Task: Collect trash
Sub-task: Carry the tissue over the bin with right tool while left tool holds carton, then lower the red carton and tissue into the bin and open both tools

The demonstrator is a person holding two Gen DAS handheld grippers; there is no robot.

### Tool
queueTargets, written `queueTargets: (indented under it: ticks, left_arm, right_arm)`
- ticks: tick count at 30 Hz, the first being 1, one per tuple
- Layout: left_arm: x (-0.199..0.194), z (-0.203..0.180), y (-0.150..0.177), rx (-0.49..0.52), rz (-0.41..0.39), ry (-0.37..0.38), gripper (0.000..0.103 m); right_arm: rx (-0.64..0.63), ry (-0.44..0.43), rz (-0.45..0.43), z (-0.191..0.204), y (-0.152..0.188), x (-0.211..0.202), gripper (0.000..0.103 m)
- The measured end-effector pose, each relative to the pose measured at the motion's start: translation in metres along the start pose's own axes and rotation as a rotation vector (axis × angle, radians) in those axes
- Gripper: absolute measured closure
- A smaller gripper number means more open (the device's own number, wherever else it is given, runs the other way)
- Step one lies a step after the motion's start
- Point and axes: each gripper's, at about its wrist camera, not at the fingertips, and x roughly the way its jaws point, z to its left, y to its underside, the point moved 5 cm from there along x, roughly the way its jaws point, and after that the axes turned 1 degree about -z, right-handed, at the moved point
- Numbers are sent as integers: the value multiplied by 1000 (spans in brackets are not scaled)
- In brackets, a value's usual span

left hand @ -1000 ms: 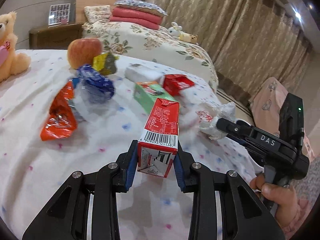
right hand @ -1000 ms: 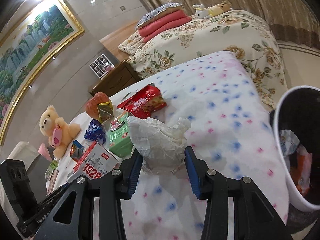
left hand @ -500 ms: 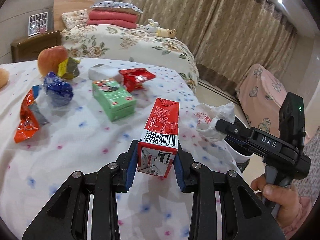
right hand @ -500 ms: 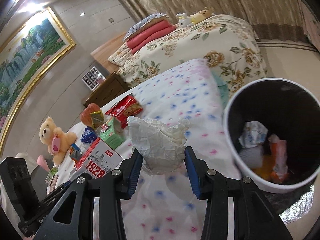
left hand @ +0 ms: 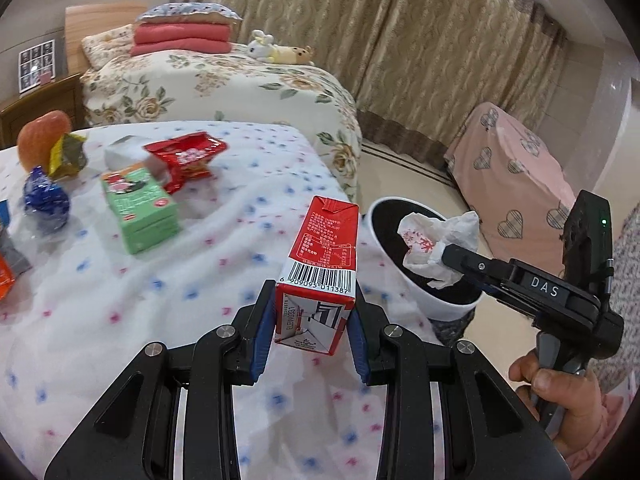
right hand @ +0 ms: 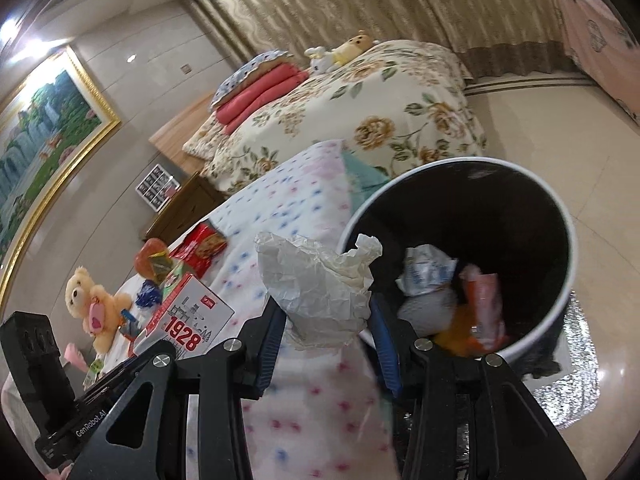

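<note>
Red-skinned apple [left hand: 42, 136] sits at the far left of the spotted bedspread [left hand: 120, 280], with a crumpled yellow wrapper [left hand: 68, 154] leaning against it and a blue foil wrapper [left hand: 44, 200] just in front. Next along lie a green carton [left hand: 138, 208] on its side and, touching its far end, a red snack packet [left hand: 186, 158].

Toward the middle, the left gripper [left hand: 312, 328] is clamped on a red and white drink carton [left hand: 322, 276], its blue pads pressed against the carton's two sides near the base, the barcode face turned up. The carton hangs above the bedspread near the bed's edge.

Right of that stands the white bin [left hand: 420, 300] with its black lining, on the floor just beside the bed. Some wrappers [right hand: 480, 296] already lie inside it. The right gripper [right hand: 326, 332], held by a hand [left hand: 556, 388] in a pink sleeve, is closed on a crumpled white paper [right hand: 316, 284], which in the left wrist view hangs over the bin's open mouth.

A pink heart-print cover [left hand: 516, 184] drapes furniture at the far right.
</note>
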Motion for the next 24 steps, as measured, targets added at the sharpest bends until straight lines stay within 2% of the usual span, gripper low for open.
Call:
queueTargets:
  ticks: [24]
  left_arm:
    - [43, -62, -18, 92, 39, 71, 72]
  right_arm:
    - [74, 89, -29, -58, -10, -19, 58]
